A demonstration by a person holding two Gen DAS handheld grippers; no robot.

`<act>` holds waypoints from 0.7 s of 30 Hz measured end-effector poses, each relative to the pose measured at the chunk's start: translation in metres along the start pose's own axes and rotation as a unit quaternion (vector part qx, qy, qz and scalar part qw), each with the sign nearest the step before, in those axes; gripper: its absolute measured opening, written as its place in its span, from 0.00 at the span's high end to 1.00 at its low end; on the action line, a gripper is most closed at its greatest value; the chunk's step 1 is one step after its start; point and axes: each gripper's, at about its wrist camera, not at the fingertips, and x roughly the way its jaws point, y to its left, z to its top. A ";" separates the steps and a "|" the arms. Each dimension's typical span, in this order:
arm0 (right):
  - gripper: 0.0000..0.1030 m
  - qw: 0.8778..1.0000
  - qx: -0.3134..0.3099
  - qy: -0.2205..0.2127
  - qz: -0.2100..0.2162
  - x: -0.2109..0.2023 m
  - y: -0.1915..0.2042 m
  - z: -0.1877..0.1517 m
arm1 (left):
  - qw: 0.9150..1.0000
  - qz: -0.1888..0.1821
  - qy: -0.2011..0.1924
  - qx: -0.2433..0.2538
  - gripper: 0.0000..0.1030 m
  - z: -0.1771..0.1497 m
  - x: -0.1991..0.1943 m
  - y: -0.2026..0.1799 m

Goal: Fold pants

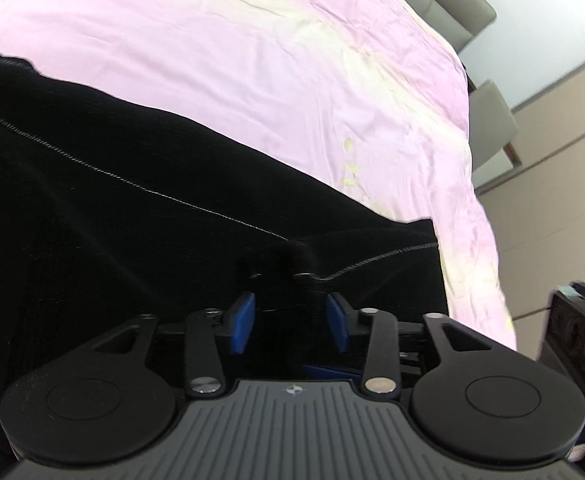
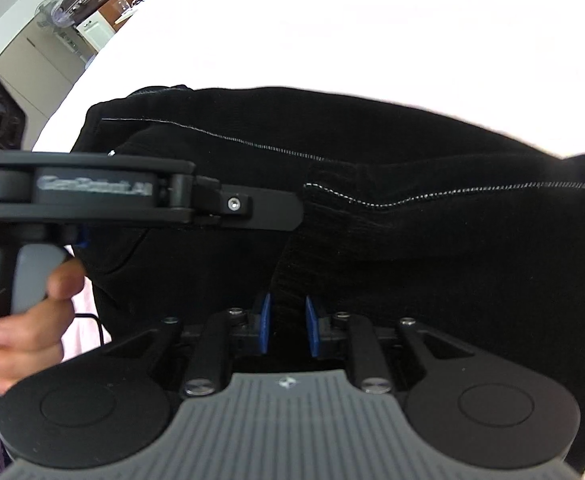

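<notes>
Black pants with a thin white stitched seam lie on a pink bedsheet. My left gripper has its blue pads apart with a bunch of black cloth between the fingertips; the tips are lost against the dark fabric. My right gripper has its blue pads close together around a raised fold of the pants. In the right wrist view the left gripper comes in from the left, held by a hand, with its finger over the pants.
The bed's edge runs down the right of the left wrist view, with a grey headboard and beige floor beyond. A black box stands by the bed. Cabinets and a fan show at the far upper left of the right wrist view.
</notes>
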 end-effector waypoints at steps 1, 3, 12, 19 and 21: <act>0.86 1.000 0.007 0.003 0.003 0.003 -0.002 -0.001 | 1.000 0.006 0.004 0.003 0.52 0.000 0.004 -0.001; 0.85 1.000 0.002 0.001 0.000 0.010 -0.001 -0.002 | 1.000 0.018 0.014 0.004 0.51 0.000 0.013 -0.001; 0.53 0.997 -0.064 0.005 -0.038 -0.016 -0.005 -0.007 | 0.998 0.047 0.037 0.014 0.37 -0.008 0.042 0.001; 0.53 0.989 -0.008 -0.027 -0.142 -0.068 -0.091 -0.021 | 0.997 0.056 0.035 0.033 0.28 -0.019 0.052 -0.002; 0.53 0.986 0.024 -0.035 -0.162 -0.079 -0.116 -0.027 | 0.996 0.067 0.036 0.053 0.40 -0.022 0.053 -0.010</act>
